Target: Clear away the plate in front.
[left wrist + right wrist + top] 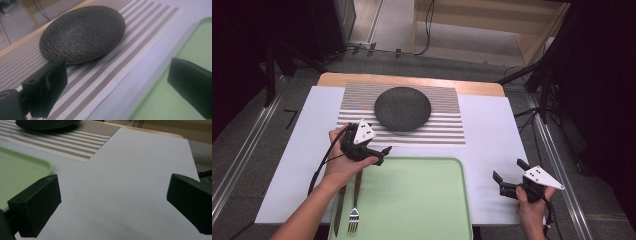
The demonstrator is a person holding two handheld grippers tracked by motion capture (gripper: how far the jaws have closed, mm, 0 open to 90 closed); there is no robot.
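Presently, the left gripper (379,155) hovers with its jaws spread wide and empty over the far-left corner of the green tray (422,200), directly beyond the knife (339,205) and fork (355,207) that lie side by side at the tray's left edge, a position that appears to stage a pickup of the cutlery. Farther in, the dark plate (402,108) rests centred on the striped placemat (447,130), probably leaving mat space beside it for the cutlery. The right gripper (507,176) waits open and empty above bare white table (492,130) right of the tray, clear of the working area.
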